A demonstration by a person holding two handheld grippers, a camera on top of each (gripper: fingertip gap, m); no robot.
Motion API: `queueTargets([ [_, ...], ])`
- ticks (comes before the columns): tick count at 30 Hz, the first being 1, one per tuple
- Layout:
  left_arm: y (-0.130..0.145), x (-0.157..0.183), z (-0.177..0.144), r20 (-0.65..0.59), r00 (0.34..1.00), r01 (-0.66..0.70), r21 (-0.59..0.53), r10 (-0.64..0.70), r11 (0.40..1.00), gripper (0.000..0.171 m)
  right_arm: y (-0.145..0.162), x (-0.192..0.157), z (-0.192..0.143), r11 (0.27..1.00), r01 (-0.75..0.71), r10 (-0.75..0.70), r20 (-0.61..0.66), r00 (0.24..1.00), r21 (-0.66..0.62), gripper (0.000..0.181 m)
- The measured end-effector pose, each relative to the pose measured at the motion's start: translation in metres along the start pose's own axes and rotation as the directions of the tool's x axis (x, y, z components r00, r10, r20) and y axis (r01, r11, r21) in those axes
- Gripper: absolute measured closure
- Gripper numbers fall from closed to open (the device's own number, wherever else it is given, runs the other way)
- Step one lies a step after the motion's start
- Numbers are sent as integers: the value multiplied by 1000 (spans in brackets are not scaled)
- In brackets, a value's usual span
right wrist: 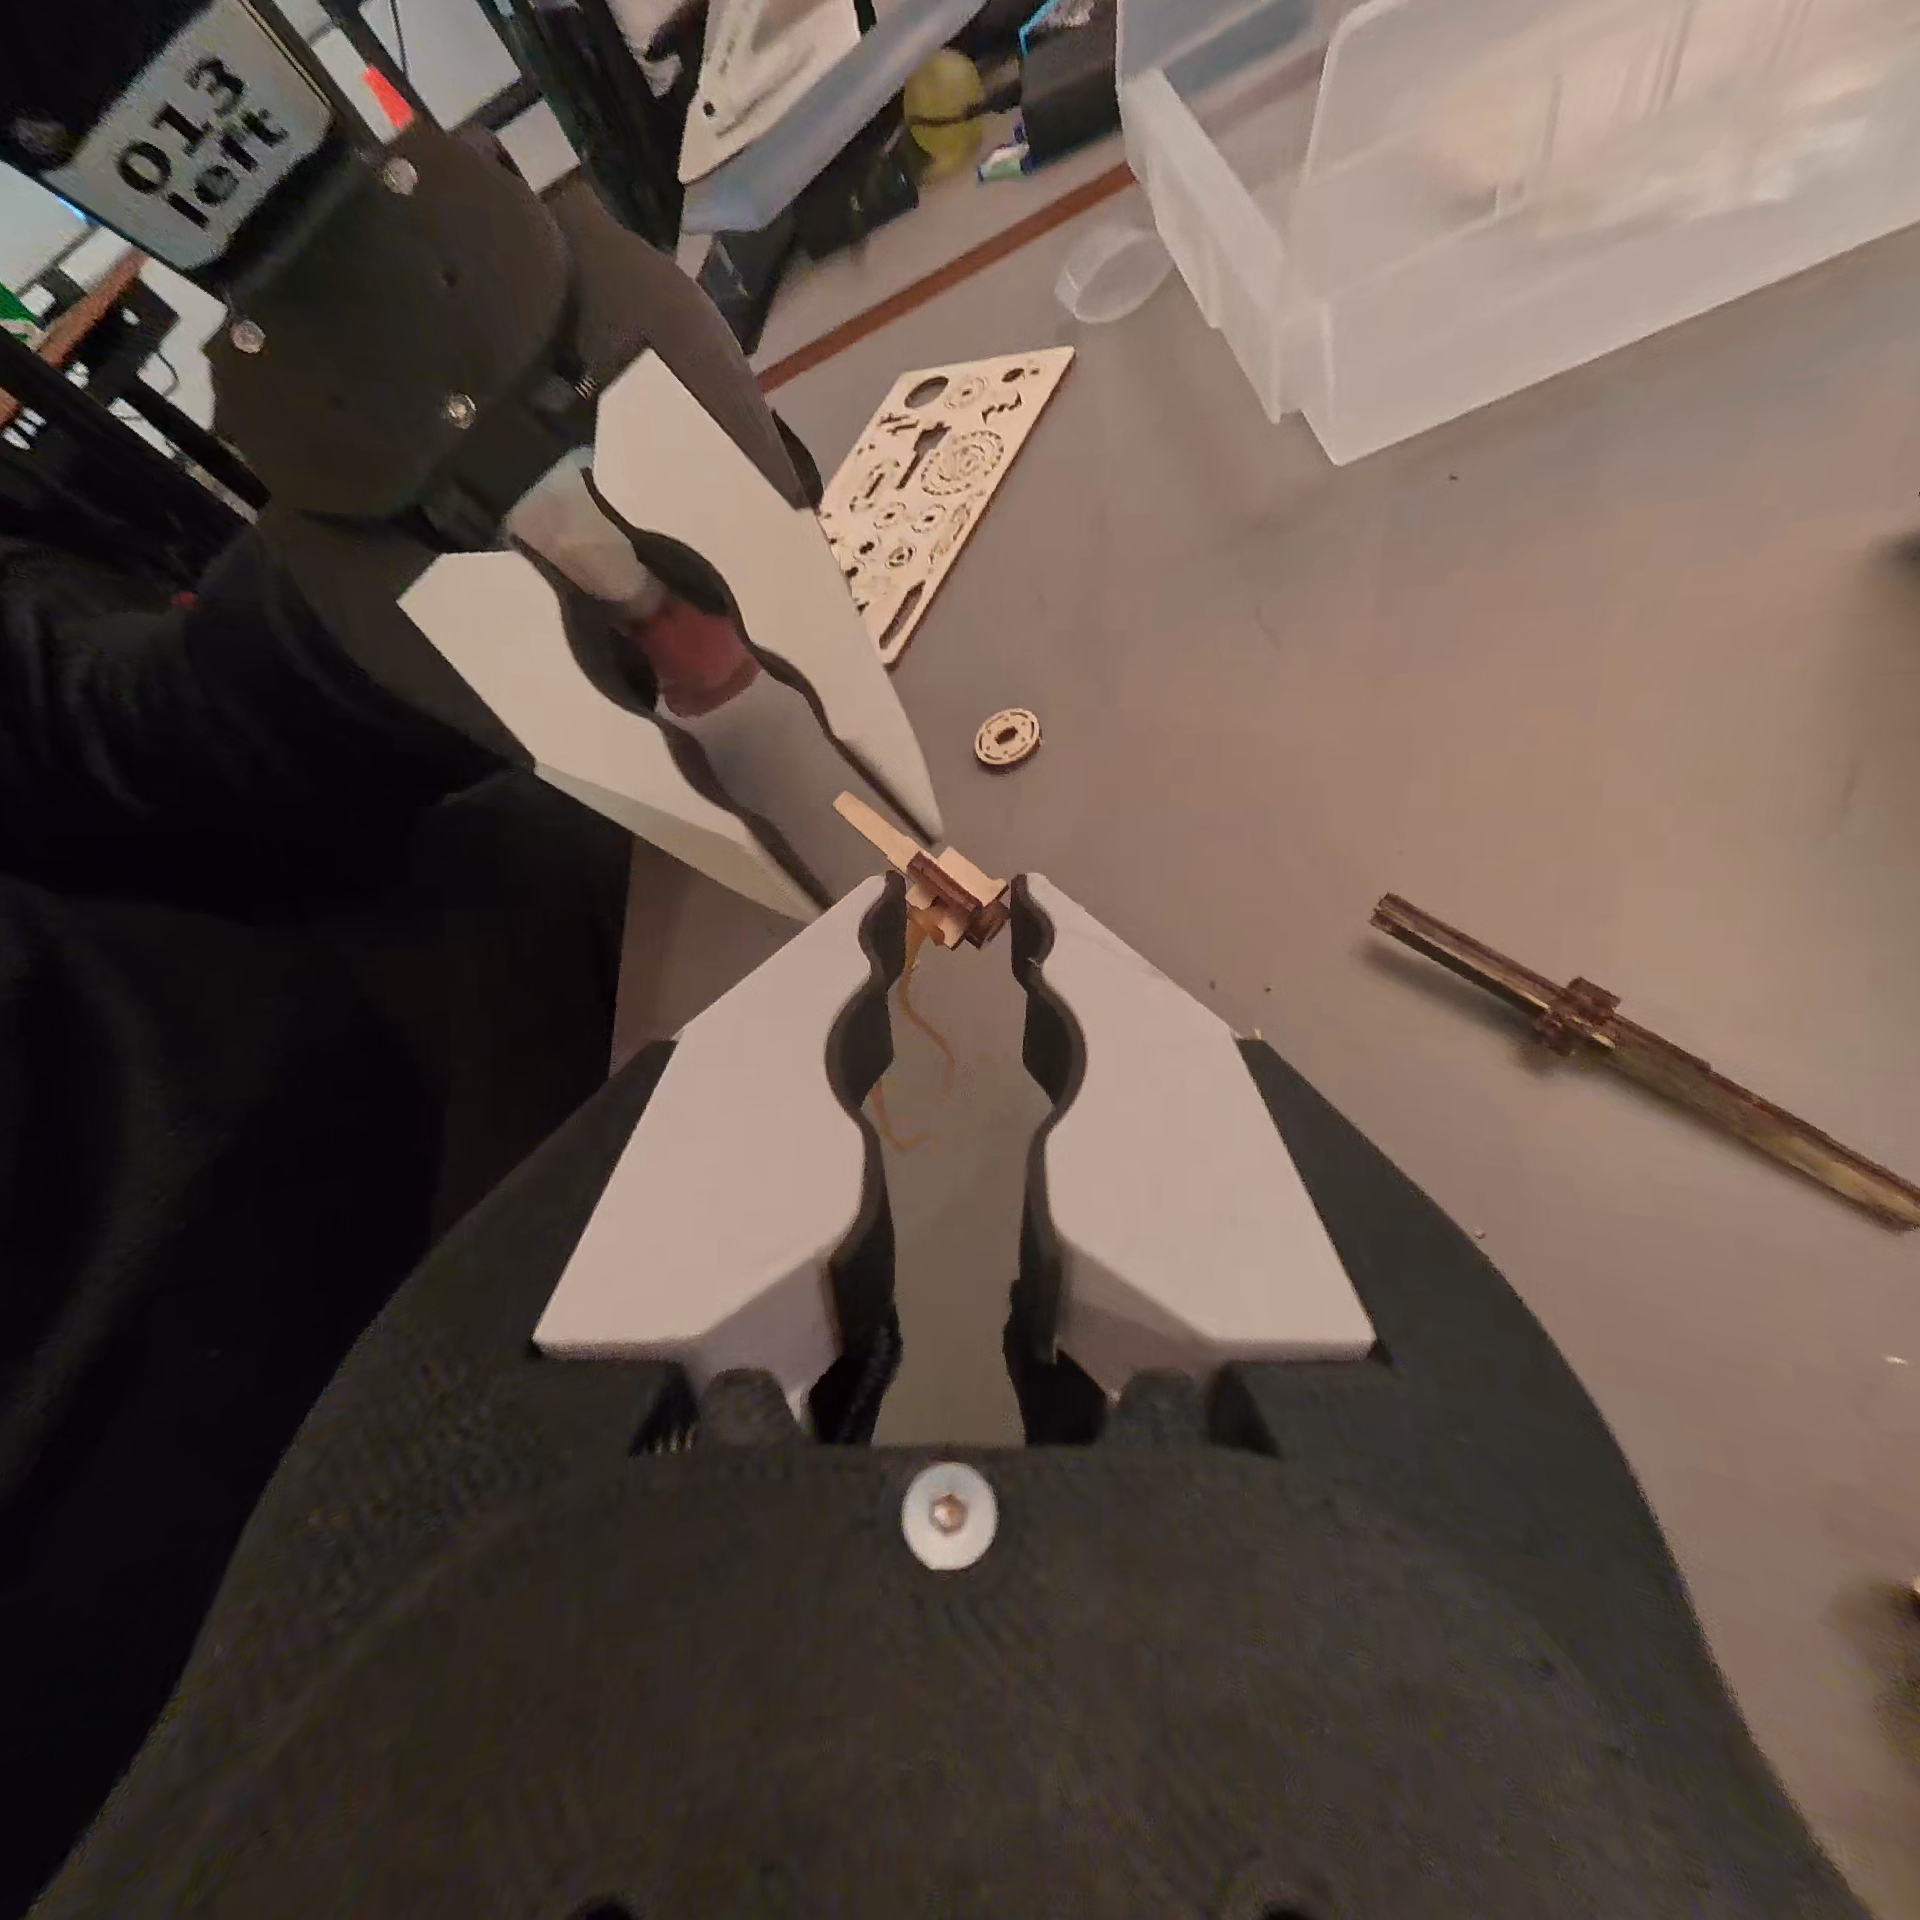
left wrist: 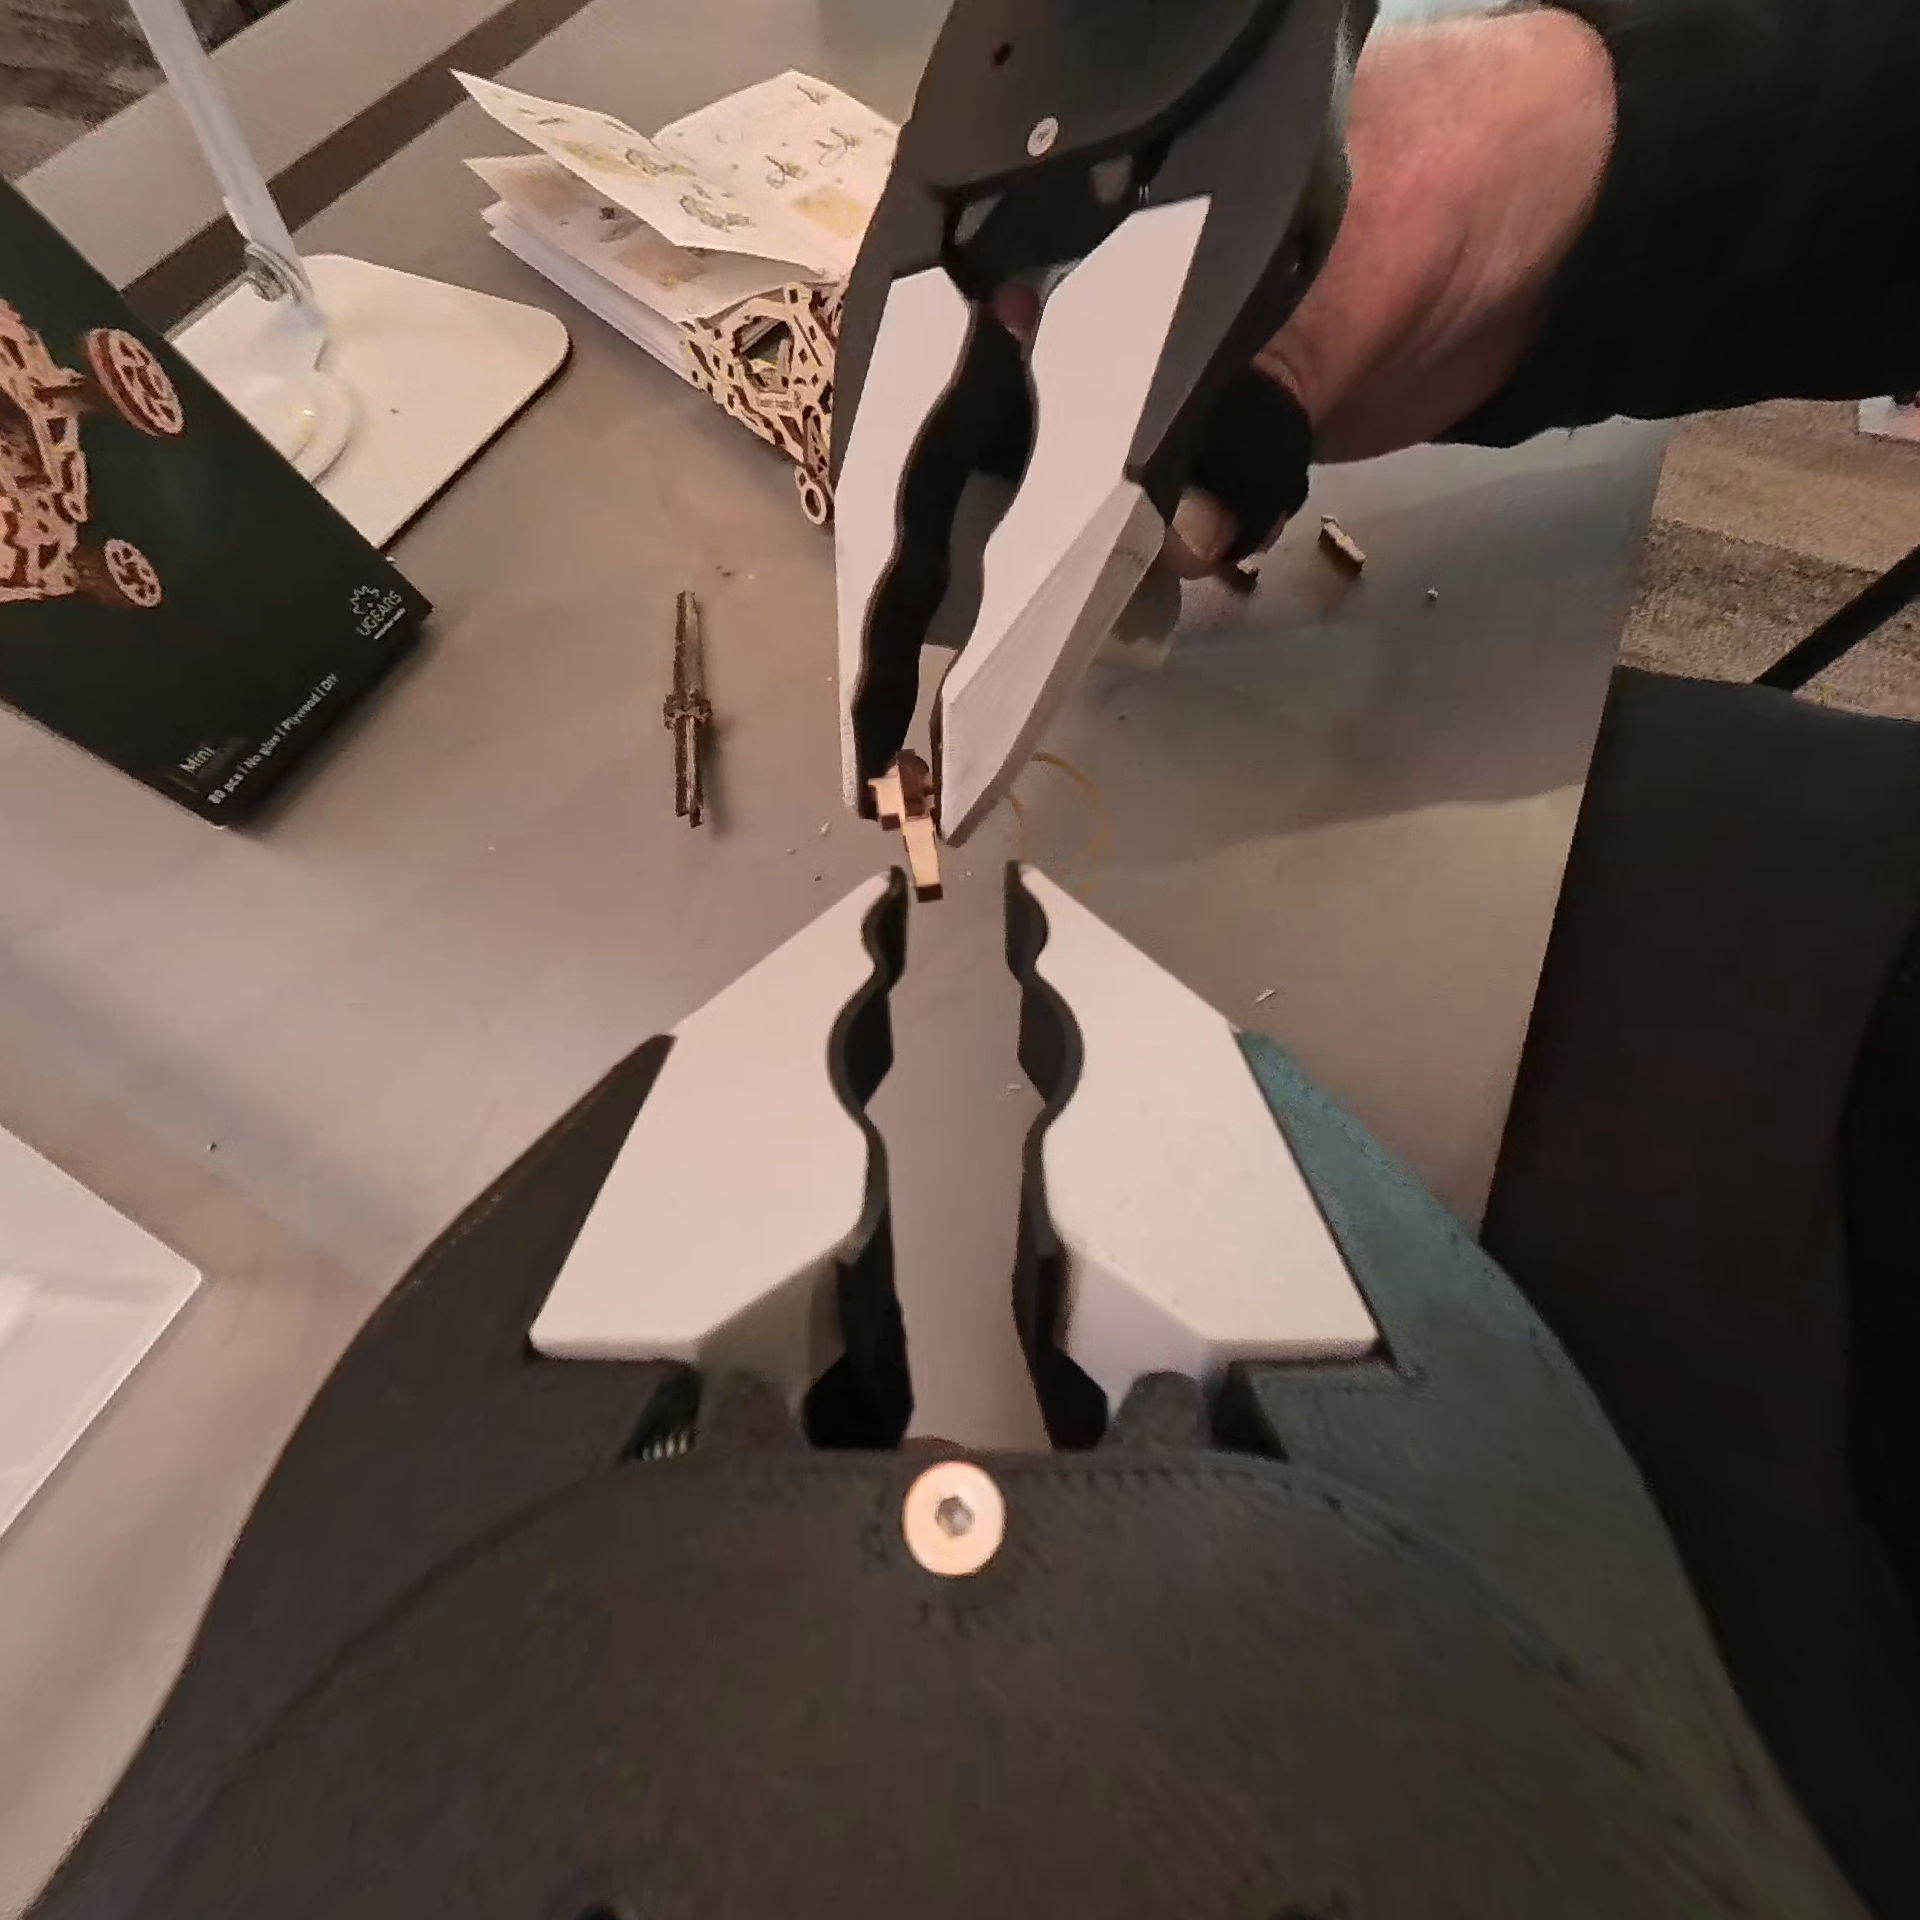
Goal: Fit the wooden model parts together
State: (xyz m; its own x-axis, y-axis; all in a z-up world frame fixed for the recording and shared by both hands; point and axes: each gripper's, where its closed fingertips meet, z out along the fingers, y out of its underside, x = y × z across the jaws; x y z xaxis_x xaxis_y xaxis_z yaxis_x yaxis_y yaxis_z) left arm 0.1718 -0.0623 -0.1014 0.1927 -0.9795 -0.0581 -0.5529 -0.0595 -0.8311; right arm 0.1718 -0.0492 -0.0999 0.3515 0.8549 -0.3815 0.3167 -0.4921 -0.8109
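While the right tool (left wrist: 902, 821) pinches a small wooden model piece (left wrist: 912, 831), the left tool (left wrist: 951, 883) stands parted just below it.
Above the grey counter (left wrist: 416, 935), the piece's free end nears the left fingertips; a dark wooden axle (left wrist: 688, 717) lies apart.

The right tool (left wrist: 902, 821) is pinched nearly closed, tip-to-tip with the left tool (left wrist: 951, 883), whose fingers are spread.

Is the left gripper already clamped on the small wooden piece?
No. In the left wrist view the left gripper stands open with table showing between its fingers, while the right gripper pinches the small wooden piece.
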Motion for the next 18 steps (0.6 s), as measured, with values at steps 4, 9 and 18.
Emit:
queueTargets([
  [4, -11, -5, -13, 16, 999, 27, 94, -29, 995, 168, -2, -6, 7, 1000, 30, -30, 9, 1000, -1, 164],
  [9, -11, -5, -20, 1, 999, 36, 122, -37, 992, 168, -6, -12, 12, 996, 92, -92, 5, 996, 0, 158],
  [18, -35, -7, -51, -262, 942, 298, 366, -209, 882, 169, -23, -27, -1, 953, 297, -296, -20, 955, 55, 150],
])
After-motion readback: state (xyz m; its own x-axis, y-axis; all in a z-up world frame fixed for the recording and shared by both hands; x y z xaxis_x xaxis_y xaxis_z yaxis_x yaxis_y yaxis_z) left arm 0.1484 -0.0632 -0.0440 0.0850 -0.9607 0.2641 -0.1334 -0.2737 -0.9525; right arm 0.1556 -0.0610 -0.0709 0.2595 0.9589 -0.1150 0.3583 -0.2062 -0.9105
